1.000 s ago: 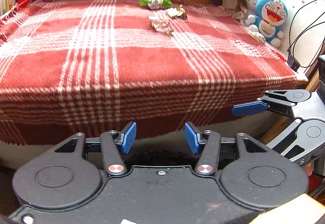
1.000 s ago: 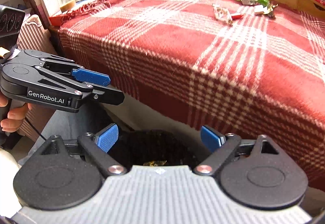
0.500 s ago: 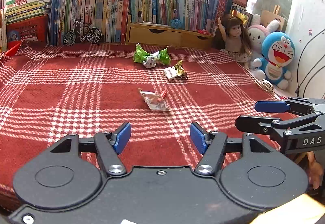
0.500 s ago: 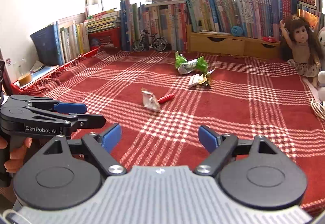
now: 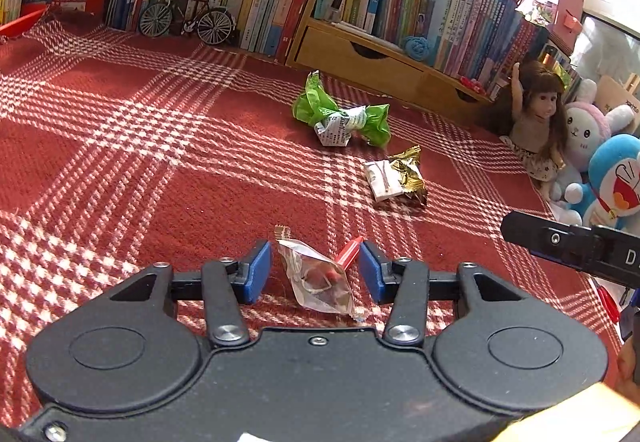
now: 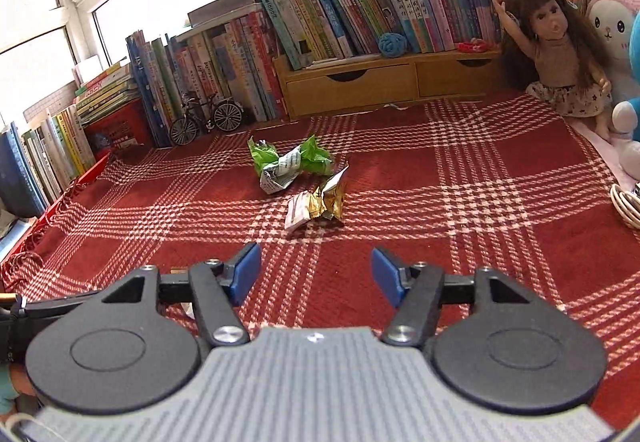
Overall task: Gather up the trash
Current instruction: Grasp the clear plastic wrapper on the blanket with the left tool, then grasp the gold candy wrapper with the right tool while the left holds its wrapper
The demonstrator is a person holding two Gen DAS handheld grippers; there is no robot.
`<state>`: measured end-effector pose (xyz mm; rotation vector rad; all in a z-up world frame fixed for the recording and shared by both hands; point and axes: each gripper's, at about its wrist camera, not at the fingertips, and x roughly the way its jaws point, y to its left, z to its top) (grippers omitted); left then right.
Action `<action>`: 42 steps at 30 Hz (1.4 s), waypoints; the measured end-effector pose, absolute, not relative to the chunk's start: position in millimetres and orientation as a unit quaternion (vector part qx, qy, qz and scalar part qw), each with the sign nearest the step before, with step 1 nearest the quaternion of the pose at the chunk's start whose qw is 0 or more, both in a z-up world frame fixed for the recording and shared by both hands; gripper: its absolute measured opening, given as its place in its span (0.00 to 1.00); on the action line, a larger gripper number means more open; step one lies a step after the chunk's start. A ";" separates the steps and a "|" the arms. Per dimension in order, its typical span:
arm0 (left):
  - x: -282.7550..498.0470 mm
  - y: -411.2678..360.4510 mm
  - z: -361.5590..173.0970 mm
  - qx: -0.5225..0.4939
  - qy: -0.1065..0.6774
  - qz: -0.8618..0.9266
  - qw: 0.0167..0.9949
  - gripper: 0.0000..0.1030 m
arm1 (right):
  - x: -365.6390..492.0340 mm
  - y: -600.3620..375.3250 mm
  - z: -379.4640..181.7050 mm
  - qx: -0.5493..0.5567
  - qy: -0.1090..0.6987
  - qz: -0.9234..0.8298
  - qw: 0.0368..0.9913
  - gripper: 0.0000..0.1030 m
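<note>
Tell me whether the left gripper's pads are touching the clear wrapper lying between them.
Apart. In the left wrist view the clear wrapper lies between the closing left gripper, with red blanket visible between the left pad and the wrapper; the right pad sits close to its red end.

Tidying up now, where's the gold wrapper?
Right wrist view: the gold wrapper lies mid-blanket, just right of and nearer than the green wrapper.

You are in a lived-in home room, likely a child's: a red plaid blanket (image 6: 460, 201) covers the surface, rows of books (image 6: 340, 1) line the window (image 6: 60, 1), and a doll (image 6: 556, 41), plush toys (image 5: 600, 161) and a model bicycle (image 5: 186, 17) sit along the edges.
</note>
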<state>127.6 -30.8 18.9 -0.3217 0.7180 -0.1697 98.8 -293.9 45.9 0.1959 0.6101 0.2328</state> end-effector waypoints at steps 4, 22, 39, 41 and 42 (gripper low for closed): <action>130.8 -32.9 13.7 -0.151 0.344 -0.085 0.923 0.19 | 130.2 -296.3 40.7 0.122 0.309 0.100 0.938 0.60; 104.3 -7.6 44.1 -0.106 0.281 -0.093 0.949 0.09 | 240.0 -272.4 14.4 0.174 0.368 0.069 0.911 0.47; 80.9 5.1 46.0 -0.106 0.280 -0.099 0.949 0.09 | 198.1 -291.2 13.8 0.236 0.356 0.109 0.898 0.24; 74.2 5.3 47.6 -0.105 0.280 -0.101 0.949 0.09 | 181.2 -293.3 17.1 0.242 0.350 0.124 0.897 0.24; 70.8 5.2 48.5 -0.104 0.280 -0.103 0.949 0.09 | 171.7 -294.0 18.3 0.247 0.348 0.133 0.895 0.24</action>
